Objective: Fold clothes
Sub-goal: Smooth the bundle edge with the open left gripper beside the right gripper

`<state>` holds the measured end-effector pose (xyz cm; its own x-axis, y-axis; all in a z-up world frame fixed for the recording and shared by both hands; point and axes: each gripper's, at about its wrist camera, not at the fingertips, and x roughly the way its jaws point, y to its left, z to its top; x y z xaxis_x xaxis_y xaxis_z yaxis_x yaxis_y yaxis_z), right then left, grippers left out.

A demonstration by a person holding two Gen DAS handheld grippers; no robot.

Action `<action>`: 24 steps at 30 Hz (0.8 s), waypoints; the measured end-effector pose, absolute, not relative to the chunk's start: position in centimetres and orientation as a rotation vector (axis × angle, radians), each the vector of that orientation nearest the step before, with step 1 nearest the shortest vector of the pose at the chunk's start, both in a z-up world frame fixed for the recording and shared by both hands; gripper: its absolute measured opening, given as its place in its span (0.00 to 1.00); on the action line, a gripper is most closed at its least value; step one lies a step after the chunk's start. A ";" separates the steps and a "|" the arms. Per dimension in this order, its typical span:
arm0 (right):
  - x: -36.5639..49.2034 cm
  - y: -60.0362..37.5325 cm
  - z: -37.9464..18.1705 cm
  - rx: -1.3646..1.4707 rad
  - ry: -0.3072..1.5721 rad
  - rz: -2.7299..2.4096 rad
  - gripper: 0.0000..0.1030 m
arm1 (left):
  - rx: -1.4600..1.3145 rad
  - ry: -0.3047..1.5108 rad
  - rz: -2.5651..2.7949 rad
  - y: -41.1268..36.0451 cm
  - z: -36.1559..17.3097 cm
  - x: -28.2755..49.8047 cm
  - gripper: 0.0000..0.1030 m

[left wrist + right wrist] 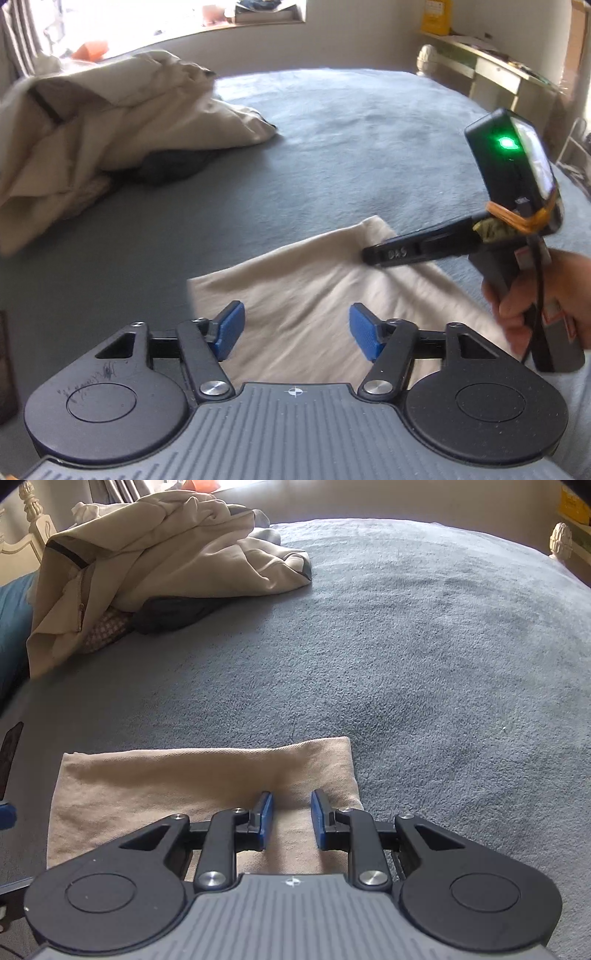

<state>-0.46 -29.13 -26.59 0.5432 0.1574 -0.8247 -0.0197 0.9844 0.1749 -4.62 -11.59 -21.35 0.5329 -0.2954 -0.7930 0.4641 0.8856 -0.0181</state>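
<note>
We see a cream folded cloth [207,775] on the grey-blue bed cover [424,646]. Blue pads [229,328] on black linkage. Behind, a beige jacket [155,542] with dark trim — under it a checked garment [107,631] — and a green light [506,142] glows.

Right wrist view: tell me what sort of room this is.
Most likely a bedroom: a wide bed under a grey-blue blanket, a carved bedpost finial, and a heap of unfolded clothes by the window.

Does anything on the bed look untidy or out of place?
Yes. A crumpled beige jacket lies heaped over darker garments at the far left of the bed, while the beige cloth lies flat, neatly folded.
</note>
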 end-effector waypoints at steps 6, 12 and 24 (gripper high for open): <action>-0.6 -29.3 -26.6 0.151 0.989 0.115 0.23 | 0.195 1.038 -0.380 -12.3 -24.4 -1.0 0.41; 0.0 -28.5 -25.0 0.082 1.025 0.124 0.23 | 0.221 1.051 -0.357 -12.6 -25.0 -1.1 0.41; 2.4 -29.3 -26.5 0.221 1.029 0.110 0.23 | 0.226 1.057 -0.354 -12.6 -24.8 -1.2 0.41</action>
<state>2.39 -29.28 -26.47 0.5126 0.1941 -0.8364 0.0128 0.9723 0.2335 -1.17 -12.56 -24.81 0.4429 -0.1754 -0.8792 0.3896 0.9209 0.0126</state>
